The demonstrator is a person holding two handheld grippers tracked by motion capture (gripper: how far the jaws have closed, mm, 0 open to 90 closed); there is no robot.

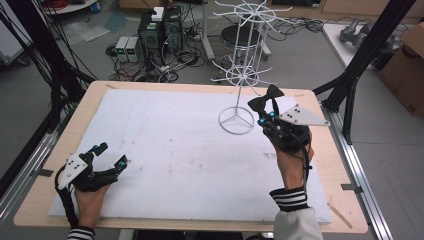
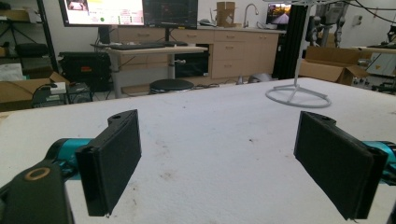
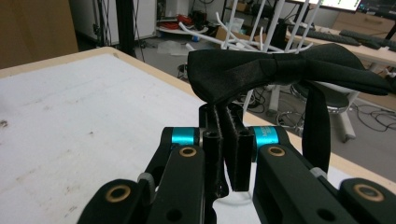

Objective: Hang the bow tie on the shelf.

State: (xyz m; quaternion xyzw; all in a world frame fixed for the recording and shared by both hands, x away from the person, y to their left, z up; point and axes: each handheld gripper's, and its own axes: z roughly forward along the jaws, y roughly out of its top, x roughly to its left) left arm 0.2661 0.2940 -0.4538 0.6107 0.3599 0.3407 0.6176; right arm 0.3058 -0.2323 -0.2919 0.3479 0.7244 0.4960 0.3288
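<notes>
The right tongs (image 1: 266, 119) are clamped on a black bow tie (image 1: 265, 98), lifted over the far right of the bench (image 1: 320, 165), just right of the white wire rack (image 1: 243, 60) whose ring base rests on the white mat (image 1: 175, 150). The left tongs (image 1: 111, 156) gape wide at near left, nothing between them.
</notes>
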